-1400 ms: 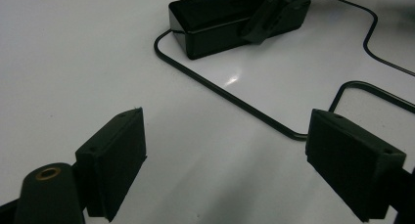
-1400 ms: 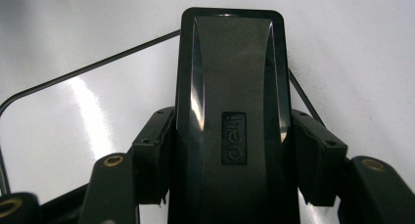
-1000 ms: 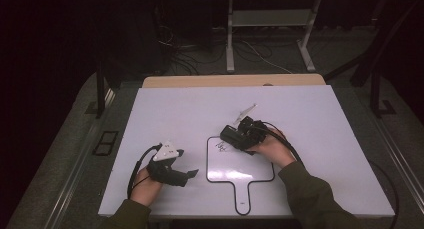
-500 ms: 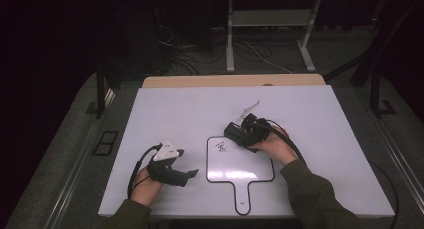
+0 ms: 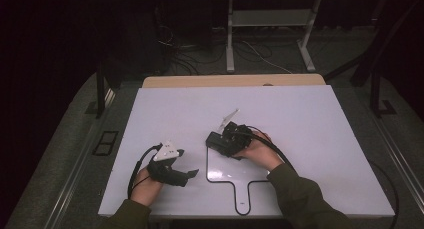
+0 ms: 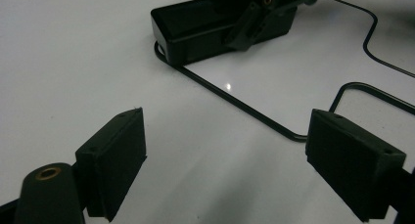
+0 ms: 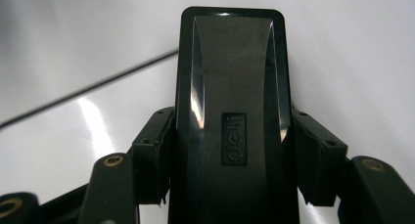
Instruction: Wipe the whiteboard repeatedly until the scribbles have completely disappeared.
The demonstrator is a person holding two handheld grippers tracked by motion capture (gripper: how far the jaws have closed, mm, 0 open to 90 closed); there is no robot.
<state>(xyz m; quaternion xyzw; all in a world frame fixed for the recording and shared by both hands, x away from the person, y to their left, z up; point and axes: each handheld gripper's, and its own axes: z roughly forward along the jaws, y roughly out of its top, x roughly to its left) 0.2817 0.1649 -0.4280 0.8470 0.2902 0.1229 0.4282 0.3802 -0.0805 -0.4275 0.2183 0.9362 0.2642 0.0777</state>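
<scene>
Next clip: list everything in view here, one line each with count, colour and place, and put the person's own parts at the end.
Whiteboard eraser: one, black, clamped between the right gripper's jaws over the small board's top left corner.
Small whiteboard with handle: one, white with black rim, flat on the table's near middle, handle toward the person.
Table top: one, white.
Wooden board: one, tan, along the table's far edge.
Metal stand: one, grey, on the floor beyond the table, cables beside it.
Left gripper: one, black, jaws open, empty, left of the small board.
Right gripper: one, black, shut on the eraser.
Sleeves: two, olive green, bottom edge.
</scene>
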